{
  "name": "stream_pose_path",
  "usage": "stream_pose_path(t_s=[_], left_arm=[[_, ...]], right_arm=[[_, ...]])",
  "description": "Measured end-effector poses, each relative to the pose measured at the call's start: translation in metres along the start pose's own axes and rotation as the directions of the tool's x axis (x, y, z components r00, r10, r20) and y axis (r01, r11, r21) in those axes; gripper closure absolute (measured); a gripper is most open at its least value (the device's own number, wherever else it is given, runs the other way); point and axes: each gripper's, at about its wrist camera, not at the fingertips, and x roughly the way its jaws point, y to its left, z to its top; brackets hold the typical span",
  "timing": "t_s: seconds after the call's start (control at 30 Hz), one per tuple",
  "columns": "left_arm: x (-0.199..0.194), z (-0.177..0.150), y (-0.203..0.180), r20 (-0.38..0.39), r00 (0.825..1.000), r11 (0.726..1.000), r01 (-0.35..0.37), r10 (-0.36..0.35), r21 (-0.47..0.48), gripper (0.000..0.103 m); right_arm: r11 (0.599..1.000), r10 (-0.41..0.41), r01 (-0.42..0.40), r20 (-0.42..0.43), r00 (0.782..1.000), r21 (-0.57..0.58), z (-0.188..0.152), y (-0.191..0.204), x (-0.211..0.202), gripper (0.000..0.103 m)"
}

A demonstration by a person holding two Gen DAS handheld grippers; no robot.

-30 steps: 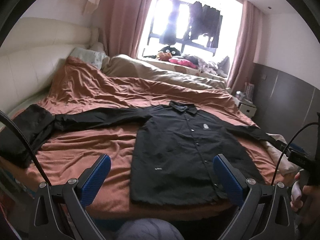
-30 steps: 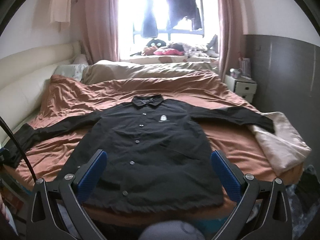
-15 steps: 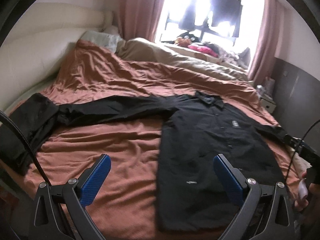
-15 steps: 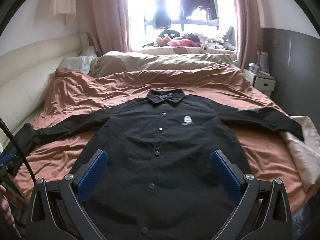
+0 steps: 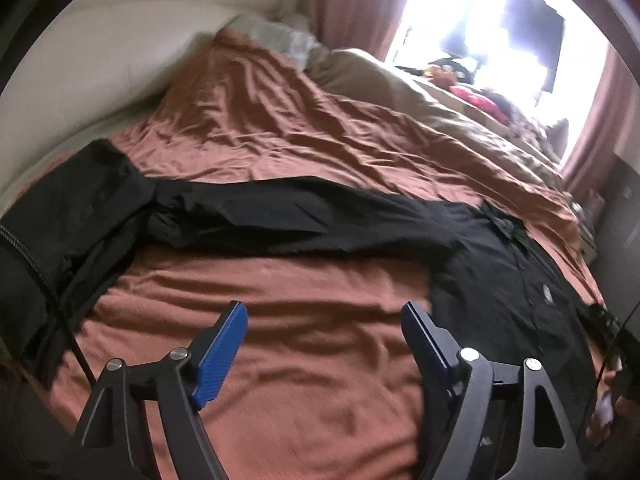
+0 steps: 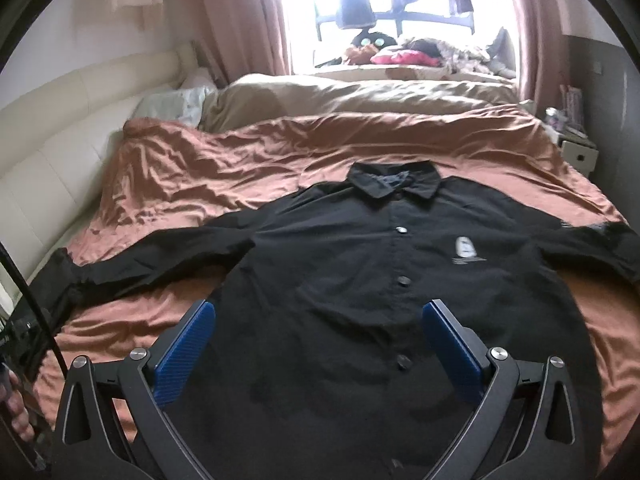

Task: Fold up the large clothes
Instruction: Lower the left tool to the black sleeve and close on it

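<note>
Both hand-held grippers' jaws narrower now, closer over black shirt (image 6: 360,280).

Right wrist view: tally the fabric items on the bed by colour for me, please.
Black: 1, the shirt, spread flat with sleeves out.
Rust-brown: 1, the sheet under it.
Beige: 1, the duvet bunched at the far end.
White: 1, the pillow by the headboard.
Total: 4.
</note>
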Motion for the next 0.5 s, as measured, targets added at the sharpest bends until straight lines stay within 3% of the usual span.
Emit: stream_pose_path(t_s=[0.33, 0.5], left_arm=[[0.076, 0.045, 0.067, -0.086, 0.994, 0.983, -0.082, 0.069, -0.166, 0.026], [0.109, 0.055, 0.092, -0.145, 0.984, 0.964, -0.133, 0.101, -0.229, 0.046]], right_arm=[[1.000, 0.024, -0.024, -0.121, 0.992, 0.005, 0.046, 0.010, 0.092, 0.026], [1.000, -0.003, 0.006, -0.138, 0.990, 0.021, 0.067, 0.007, 0.122, 0.031]])
